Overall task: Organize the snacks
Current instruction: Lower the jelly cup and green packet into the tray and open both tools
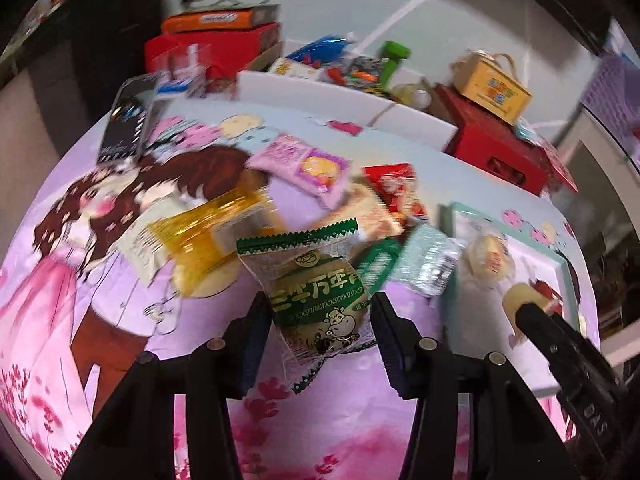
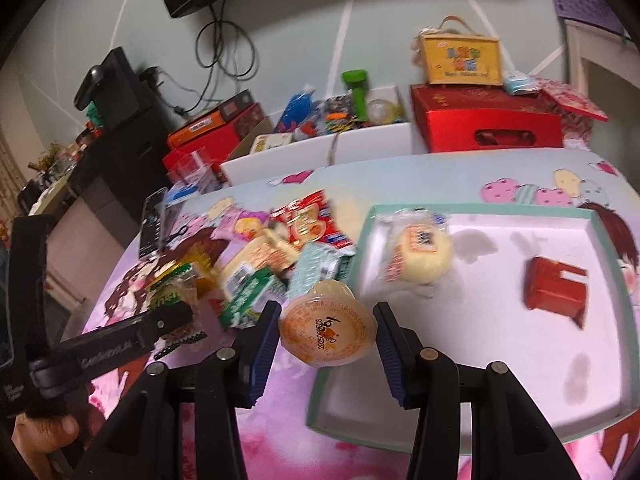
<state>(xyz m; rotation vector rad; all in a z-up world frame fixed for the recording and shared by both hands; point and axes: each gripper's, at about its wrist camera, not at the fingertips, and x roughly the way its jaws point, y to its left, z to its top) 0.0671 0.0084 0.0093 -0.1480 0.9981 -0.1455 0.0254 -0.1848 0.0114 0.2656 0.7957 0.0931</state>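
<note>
The right gripper [image 2: 326, 330] pinches a small orange jelly cup [image 2: 327, 328] between its blue-padded fingers [image 2: 264, 338], foil lid turned toward the camera, and that cup hangs right at the near-left rim of the shallow teal-edged tray [image 2: 600, 216]. The coming move turns on this: the tray's open white floor lies ahead and to the right of the cup, so the drop looks like a short carry inward, and the right gripper is plainly the nearer one to it. Inside the tray a round wrapped bun [image 2: 420, 256] sits toward its far-left corner and a small red box [image 2: 558, 292] toward its right side, leaving bare floor between and in front of them. The left gripper [image 1: 320, 312] pinches a green-and-clear cow-print pastry packet [image 1: 316, 296], its long axis running away from the fingers and tilted, top seal leaning left (the picture is smeared by motion, so the exact tilt is uncertain). From that packet the tray lies off to the right, beyond the loose pile of snacks [image 1: 280, 196] that sits just left of the tray on the cartoon-print tablecloth [image 1: 60, 300].
</note>
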